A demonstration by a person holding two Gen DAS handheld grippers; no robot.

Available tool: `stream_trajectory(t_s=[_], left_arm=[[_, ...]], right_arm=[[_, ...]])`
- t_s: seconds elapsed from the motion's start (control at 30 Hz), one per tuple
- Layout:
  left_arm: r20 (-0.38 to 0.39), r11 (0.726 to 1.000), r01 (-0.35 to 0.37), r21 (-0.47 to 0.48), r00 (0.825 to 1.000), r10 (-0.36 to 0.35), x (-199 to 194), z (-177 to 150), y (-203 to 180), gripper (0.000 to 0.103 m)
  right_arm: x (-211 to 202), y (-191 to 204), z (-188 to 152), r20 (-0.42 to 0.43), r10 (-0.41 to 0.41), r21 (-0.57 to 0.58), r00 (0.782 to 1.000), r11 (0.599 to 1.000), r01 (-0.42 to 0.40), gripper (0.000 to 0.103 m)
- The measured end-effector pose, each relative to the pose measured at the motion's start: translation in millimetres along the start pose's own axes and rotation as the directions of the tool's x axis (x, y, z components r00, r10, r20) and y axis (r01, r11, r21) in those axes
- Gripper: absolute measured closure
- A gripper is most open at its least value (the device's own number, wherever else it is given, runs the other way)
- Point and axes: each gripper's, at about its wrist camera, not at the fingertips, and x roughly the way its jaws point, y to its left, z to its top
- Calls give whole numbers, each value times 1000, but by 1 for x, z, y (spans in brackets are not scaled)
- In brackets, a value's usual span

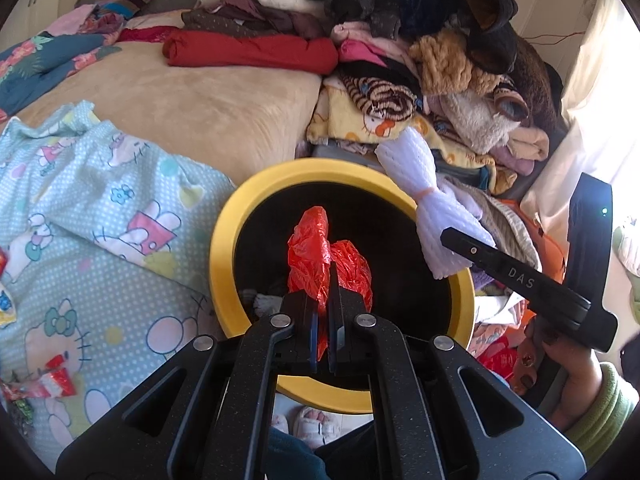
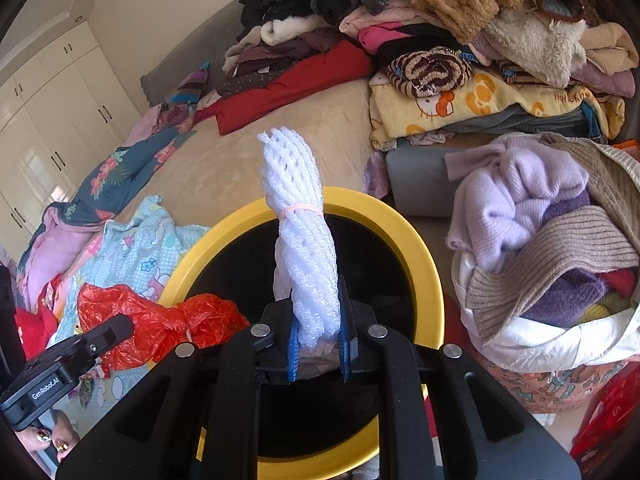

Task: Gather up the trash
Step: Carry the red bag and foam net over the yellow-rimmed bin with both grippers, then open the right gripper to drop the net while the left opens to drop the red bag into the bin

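A yellow-rimmed bin [image 1: 224,252] [image 2: 424,248] with a black inside stands at the bed's edge. My left gripper [image 1: 329,312] is shut on a crumpled red plastic bag [image 1: 316,248], held over the bin's mouth. The same red plastic bag [image 2: 160,324] shows at the bin's left rim in the right wrist view. My right gripper [image 2: 318,340] is shut on a bundle of white foam netting [image 2: 300,232] tied with a pink band, also above the bin. In the left wrist view that white foam netting [image 1: 420,184] hangs over the bin's right rim, held by the right gripper [image 1: 460,240].
A beige bed [image 1: 192,112] carries a cartoon-print sheet [image 1: 100,220], a red roll [image 1: 252,52] and a big heap of clothes [image 1: 440,40]. Red-and-white wrappers [image 1: 52,380] lie on the sheet. A basket of knitwear [image 2: 552,248] stands right of the bin. Slippered feet [image 1: 308,424] are below.
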Motion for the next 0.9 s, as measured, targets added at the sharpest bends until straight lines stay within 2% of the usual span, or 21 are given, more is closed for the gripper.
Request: stream_trajectory(t_s=[0.4, 0.47, 0.53, 0.57, 0.6, 0.63, 0.67, 0.73, 0.8, 0.9], left_arm=[[-44, 1000, -6, -17, 999, 5, 21, -8, 10, 102], [-47, 1000, -6, -21, 999, 5, 22, -9, 11, 102], [-44, 1000, -3, -24, 999, 2, 21, -10, 13, 102], [-42, 1000, -2, -27, 999, 1, 21, -9, 13, 102], [-41, 999, -3, -33, 999, 2, 20, -9, 14, 92], [-38, 999, -9, -39, 999, 7, 19, -10, 16, 69], [-31, 999, -21, -42, 999, 20, 17, -11, 18, 59], [-6, 998, -49, -50, 999, 49, 10, -12, 19, 28], [30, 995, -71, -68, 997, 73, 0, -12, 23, 11], [86, 994, -71, -84, 993, 78, -17, -13, 27, 11]], right_arm=[[9, 4, -5, -37, 1, -24, 999, 1000, -1, 86], [9, 6, -5, -41, -7, -27, 999, 1000, 5, 80], [8, 6, -6, -37, -15, -26, 999, 1000, 14, 60], [6, 6, -6, -31, -22, -21, 999, 1000, 22, 54], [5, 6, -5, -25, -25, -15, 999, 1000, 25, 50], [3, 5, -5, -19, -28, -9, 999, 1000, 27, 48], [2, 6, -5, -17, -34, -12, 999, 999, 34, 46], [-2, 9, -4, -8, -45, -21, 999, 999, 45, 39], [-7, 12, -4, 12, -46, -28, 999, 999, 47, 35], [-18, 24, -3, 53, -45, -61, 998, 997, 48, 27]])
